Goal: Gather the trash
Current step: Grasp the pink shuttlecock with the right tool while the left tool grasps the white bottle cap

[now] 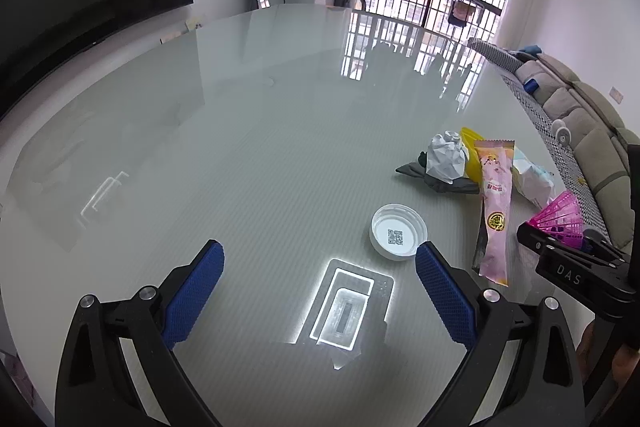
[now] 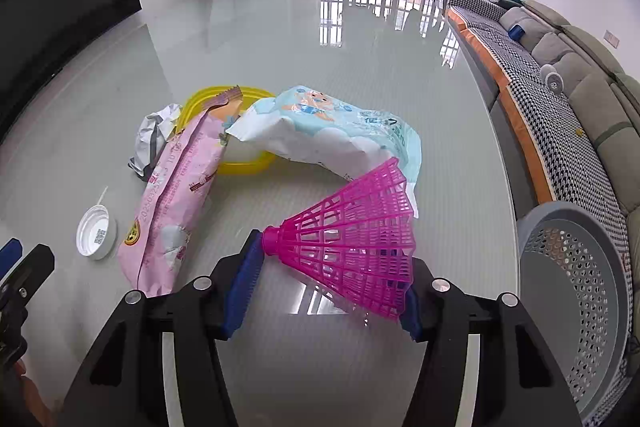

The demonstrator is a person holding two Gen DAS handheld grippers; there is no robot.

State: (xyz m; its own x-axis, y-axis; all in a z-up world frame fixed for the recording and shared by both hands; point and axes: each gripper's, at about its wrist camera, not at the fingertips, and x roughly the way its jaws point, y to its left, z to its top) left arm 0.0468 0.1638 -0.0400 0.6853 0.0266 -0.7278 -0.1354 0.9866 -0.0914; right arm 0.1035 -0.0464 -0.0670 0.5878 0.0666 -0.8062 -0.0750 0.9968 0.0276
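While the grey perforated basket (image 2: 576,291) beside the surface (image 2: 320,67) shows nothing inside, the right gripper (image 2: 326,293) clamps the pink shuttlecock (image 2: 352,247) just left of it. Beside the white lid (image 1: 398,231), the left gripper (image 1: 318,287) gapes wide, holding nothing.

A pink plastic shuttlecock (image 2: 352,243) is seen lying sideways, its skirt fanned rightward. On the worktop (image 2: 360,67) lie a pink wrapper (image 2: 176,203), a pale blue packet (image 2: 340,135), crumpled paper (image 2: 154,139) and a white cap (image 2: 96,233), seemingly upturned.
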